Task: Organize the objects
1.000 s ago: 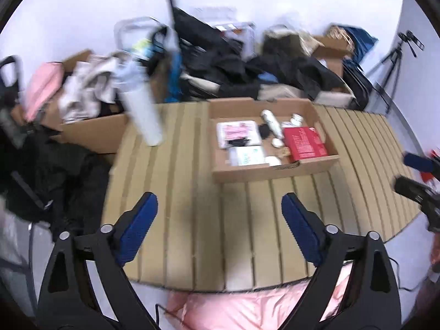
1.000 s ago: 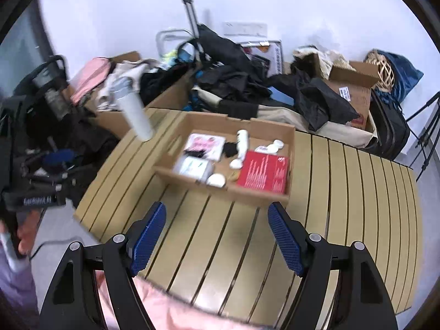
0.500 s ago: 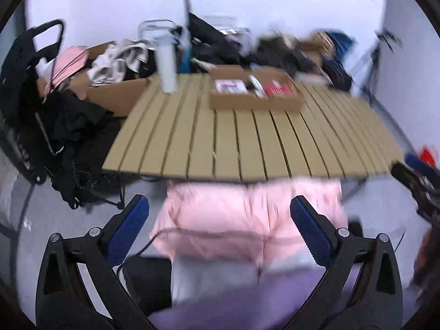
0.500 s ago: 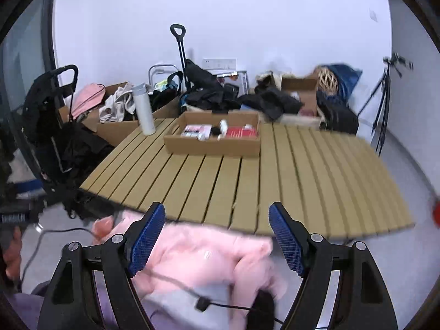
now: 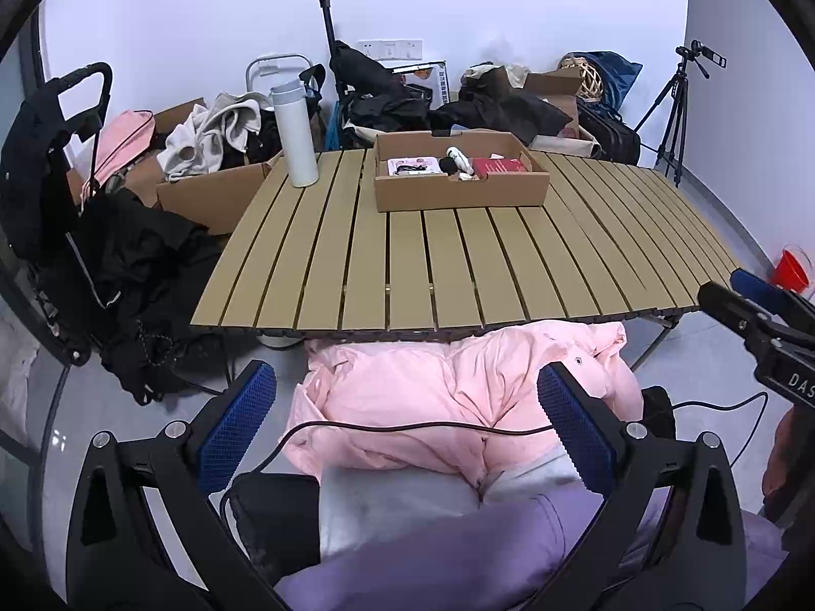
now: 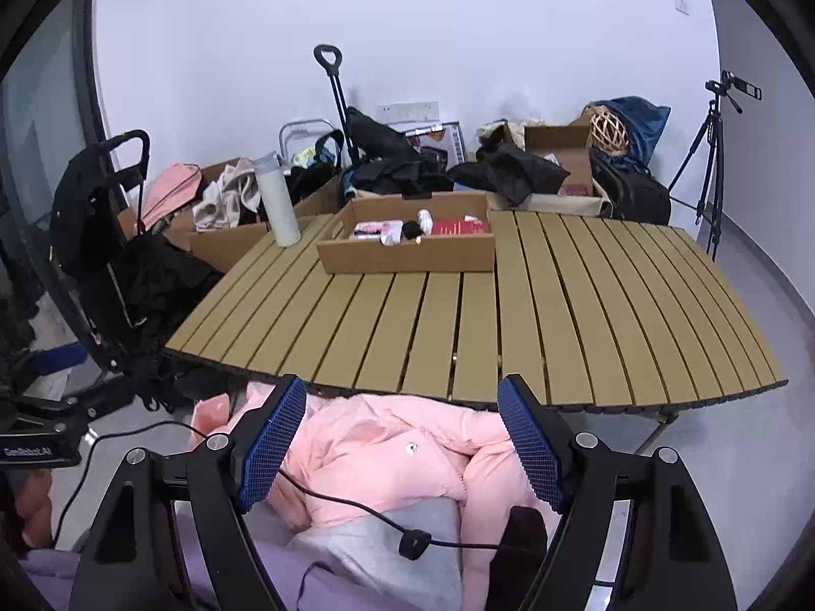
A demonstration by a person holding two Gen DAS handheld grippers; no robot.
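One shallow cardboard box point(image 5: 461, 188) on far part of slatted table point(image 5: 458, 275), open top. Inside: one red flat pack point(image 5: 501, 165), one pink-white packet point(image 5: 410, 165), one black small item, few white small items, count unclear. One white bottle point(image 5: 297, 135) upright, left of box, apart from it. Left gripper point(image 5: 402, 427) fingers just opened wide, nothing between. Right gripper point(image 6: 402, 445) fingers apart, nothing between. Both over pink jacket point(image 5: 458, 402), near table edge.
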